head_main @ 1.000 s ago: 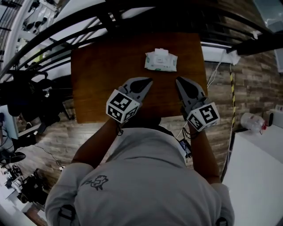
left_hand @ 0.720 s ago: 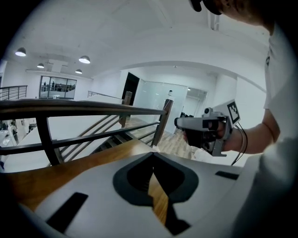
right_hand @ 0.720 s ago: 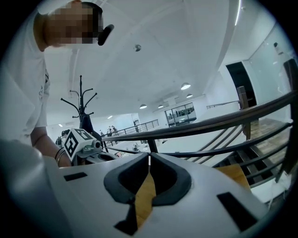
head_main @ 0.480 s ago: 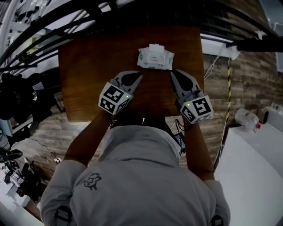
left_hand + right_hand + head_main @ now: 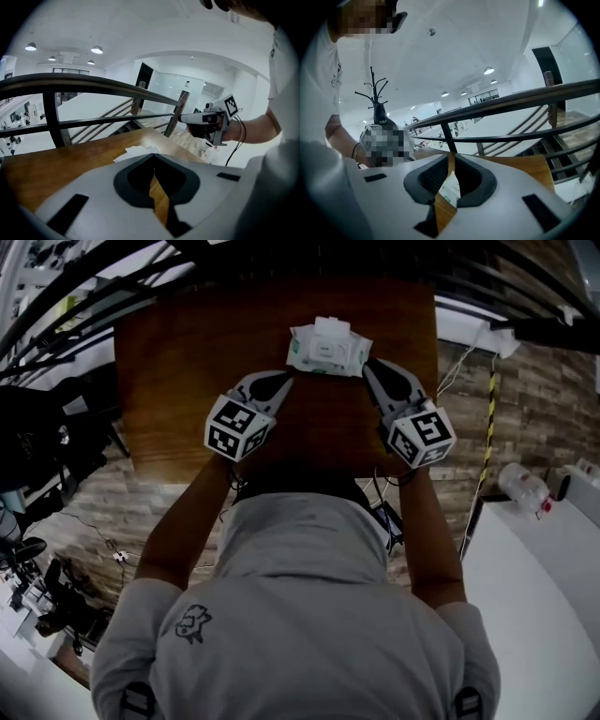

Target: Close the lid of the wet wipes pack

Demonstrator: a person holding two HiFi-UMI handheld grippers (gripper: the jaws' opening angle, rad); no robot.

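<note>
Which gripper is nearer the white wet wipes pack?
Right, narrowly: the right gripper is at the right edge of the white wet wipes pack; the left gripper is just short of its near-left corner.

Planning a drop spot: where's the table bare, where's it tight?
Bare: the table left of the left gripper, out to its edge; a narrower strip right of the wet wipes pack; the near middle between the grippers. Tight: far centre, where the right gripper and left one flank the pack.

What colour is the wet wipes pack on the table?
The wet wipes pack is white with pale green, clearest in the head view.
</note>
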